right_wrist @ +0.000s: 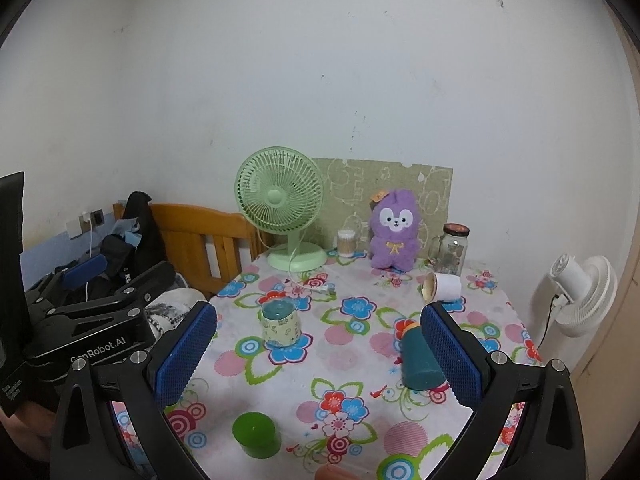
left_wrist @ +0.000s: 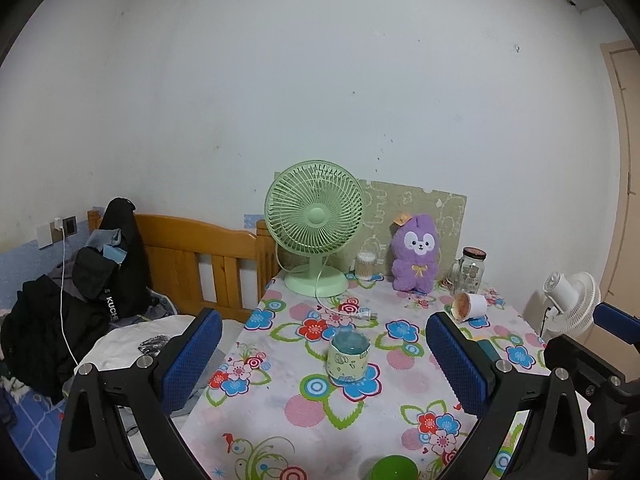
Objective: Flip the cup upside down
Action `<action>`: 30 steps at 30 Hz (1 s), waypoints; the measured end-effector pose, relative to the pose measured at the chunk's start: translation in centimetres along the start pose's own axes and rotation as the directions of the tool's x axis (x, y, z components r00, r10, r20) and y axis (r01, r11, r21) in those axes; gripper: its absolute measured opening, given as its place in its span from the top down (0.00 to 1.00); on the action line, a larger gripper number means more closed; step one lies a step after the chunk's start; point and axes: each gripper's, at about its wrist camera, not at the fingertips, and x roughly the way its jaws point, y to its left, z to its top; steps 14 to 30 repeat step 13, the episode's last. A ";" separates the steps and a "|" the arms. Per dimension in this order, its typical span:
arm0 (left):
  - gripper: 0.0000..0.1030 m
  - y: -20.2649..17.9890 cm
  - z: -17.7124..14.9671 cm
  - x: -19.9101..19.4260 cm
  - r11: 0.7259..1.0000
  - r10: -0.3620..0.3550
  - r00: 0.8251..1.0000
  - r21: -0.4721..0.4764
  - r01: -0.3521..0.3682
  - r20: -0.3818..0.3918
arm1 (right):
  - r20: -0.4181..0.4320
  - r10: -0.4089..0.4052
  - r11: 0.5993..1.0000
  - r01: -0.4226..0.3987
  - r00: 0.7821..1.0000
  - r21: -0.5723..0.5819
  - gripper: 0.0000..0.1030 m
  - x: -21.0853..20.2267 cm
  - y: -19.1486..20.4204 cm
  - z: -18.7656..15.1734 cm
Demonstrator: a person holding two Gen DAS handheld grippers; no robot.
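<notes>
Cup (left_wrist: 347, 359), pale green with a teal top, upright on the flowered tabletop (left_wrist: 400, 380), between and beyond the fingers of the left hand-held gripper (left_wrist: 324, 354); jaws spread wide, holding nothing. Right hand-held gripper (right_wrist: 319, 348) likewise wide open and empty; teal bottle (right_wrist: 418, 360) lying just beside its right finger; green cup (right_wrist: 256, 434) nearer.

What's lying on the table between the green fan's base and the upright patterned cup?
In the left wrist view, only the fan's white plug lies between the fan base and the cup.
</notes>
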 end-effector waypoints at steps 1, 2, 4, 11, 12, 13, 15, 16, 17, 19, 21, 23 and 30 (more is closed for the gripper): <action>0.00 0.0 0.0 0.1 1.000 -0.003 1.000 0.000 0.003 -0.004 | -0.002 0.001 1.000 -0.001 1.000 0.002 0.00 0.0 0.0 0.0; 0.00 -0.1 0.0 0.1 1.000 -0.005 1.000 0.001 0.005 -0.007 | -0.003 0.002 1.000 -0.002 1.000 0.003 0.00 0.1 0.0 0.0; 0.00 -0.1 0.0 0.1 1.000 -0.005 1.000 0.005 0.005 -0.008 | -0.005 0.001 1.000 -0.001 1.000 0.006 0.00 0.1 -0.1 0.0; 0.00 -0.5 -0.1 0.3 1.000 -0.005 1.000 0.018 0.006 -0.011 | -0.010 0.001 1.000 -0.001 1.000 0.010 0.00 0.3 -0.2 0.0; 0.00 -0.5 -0.1 0.3 1.000 -0.006 1.000 0.018 0.006 -0.012 | -0.012 0.000 1.000 0.000 1.000 0.009 0.00 0.4 -0.1 0.0; 0.00 -0.5 -0.1 0.4 1.000 -0.005 1.000 0.016 0.006 -0.014 | -0.012 -0.001 1.000 0.001 1.000 0.008 0.00 0.4 -0.1 -0.1; 0.00 -0.5 -0.1 0.4 1.000 -0.005 1.000 0.016 0.006 -0.014 | -0.012 -0.001 1.000 0.001 1.000 0.008 0.00 0.4 -0.1 -0.1; 0.00 -0.5 -0.1 0.4 1.000 -0.005 1.000 0.016 0.006 -0.014 | -0.012 -0.001 1.000 0.001 1.000 0.008 0.00 0.4 -0.1 -0.1; 0.00 -0.5 -0.1 0.4 1.000 -0.005 1.000 0.016 0.006 -0.014 | -0.012 -0.001 1.000 0.001 1.000 0.008 0.00 0.4 -0.1 -0.1; 0.00 -0.5 -0.1 0.4 1.000 -0.005 1.000 0.016 0.006 -0.014 | -0.012 -0.001 1.000 0.001 1.000 0.008 0.00 0.4 -0.1 -0.1; 0.00 -0.5 -0.1 0.4 1.000 -0.005 1.000 0.016 0.006 -0.014 | -0.012 -0.001 1.000 0.001 1.000 0.008 0.00 0.4 -0.1 -0.1; 0.00 -0.5 -0.1 0.4 1.000 -0.005 1.000 0.016 0.006 -0.014 | -0.012 -0.001 1.000 0.001 1.000 0.008 0.00 0.4 -0.1 -0.1; 0.00 -0.5 -0.1 0.4 1.000 -0.005 1.000 0.016 0.006 -0.014 | -0.012 -0.001 1.000 0.001 1.000 0.008 0.00 0.4 -0.1 -0.1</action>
